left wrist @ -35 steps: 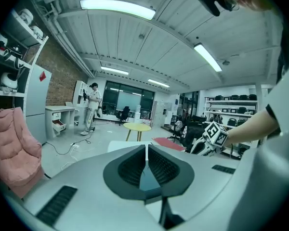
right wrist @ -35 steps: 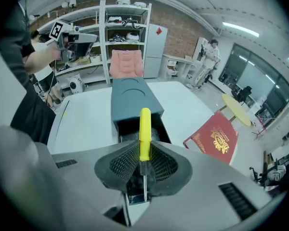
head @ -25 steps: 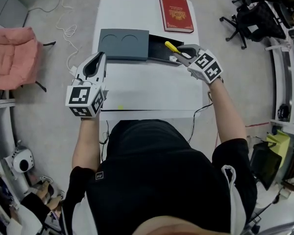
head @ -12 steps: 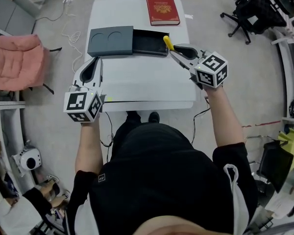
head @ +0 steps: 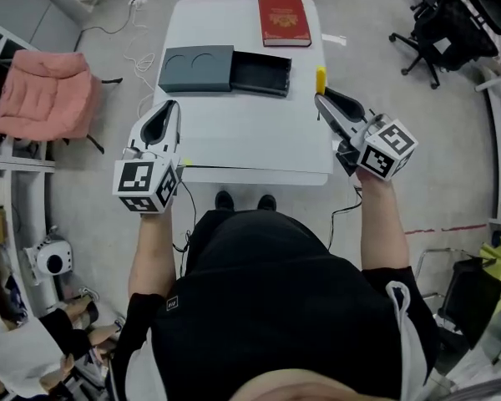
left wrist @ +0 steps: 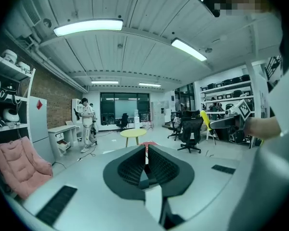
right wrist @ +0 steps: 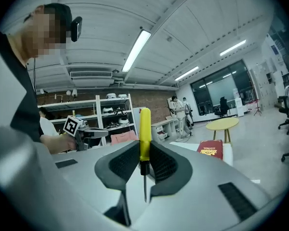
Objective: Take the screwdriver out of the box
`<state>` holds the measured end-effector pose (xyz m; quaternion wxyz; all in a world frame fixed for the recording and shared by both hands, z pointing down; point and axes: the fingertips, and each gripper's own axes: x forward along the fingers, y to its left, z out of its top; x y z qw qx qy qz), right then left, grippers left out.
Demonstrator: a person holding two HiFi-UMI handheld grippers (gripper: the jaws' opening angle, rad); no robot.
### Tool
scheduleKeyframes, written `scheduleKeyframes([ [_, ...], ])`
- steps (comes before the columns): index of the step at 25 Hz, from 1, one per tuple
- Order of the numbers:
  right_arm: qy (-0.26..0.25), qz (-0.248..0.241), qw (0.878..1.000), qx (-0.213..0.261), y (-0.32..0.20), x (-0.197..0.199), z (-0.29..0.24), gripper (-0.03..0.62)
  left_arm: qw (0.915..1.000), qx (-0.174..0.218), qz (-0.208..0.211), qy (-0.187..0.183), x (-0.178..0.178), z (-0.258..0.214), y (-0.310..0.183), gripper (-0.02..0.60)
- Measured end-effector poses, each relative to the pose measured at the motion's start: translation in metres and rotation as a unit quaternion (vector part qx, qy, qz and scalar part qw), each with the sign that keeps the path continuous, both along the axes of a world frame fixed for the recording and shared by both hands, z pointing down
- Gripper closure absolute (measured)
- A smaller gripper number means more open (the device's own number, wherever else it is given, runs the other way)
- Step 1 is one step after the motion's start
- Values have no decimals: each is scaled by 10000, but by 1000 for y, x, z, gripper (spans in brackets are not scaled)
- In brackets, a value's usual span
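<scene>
The right hand-held gripper (right wrist: pixel 144 150) is clamped on the screwdriver (right wrist: pixel 144 129)'s yellow handle. The left hand-held gripper (left wrist: pixel 146 150) is closed and empty. Grip firmly and lower the tool gently onto the surface (head: pixel 250 140) beneath.

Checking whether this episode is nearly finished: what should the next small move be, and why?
Probably lower the right gripper toward the bare table and set the screwdriver down. Its jaws are clamped on the yellow handle, and the tool is clear of the open box, held near the table's right edge.
</scene>
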<state>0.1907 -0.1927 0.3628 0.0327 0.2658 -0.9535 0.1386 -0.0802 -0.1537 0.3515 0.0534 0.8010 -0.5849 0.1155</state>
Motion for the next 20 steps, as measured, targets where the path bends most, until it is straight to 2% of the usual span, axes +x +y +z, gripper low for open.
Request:
scheduleKeyframes([
  [7, -616, 362, 9968, 353, 12, -8, -33, 514, 9998, 126, 133, -45, -15, -10, 4, 552],
  [20, -564, 752, 9931, 696, -2, -55, -49, 516, 9992, 307, 246, 83, -61, -15, -20, 552],
])
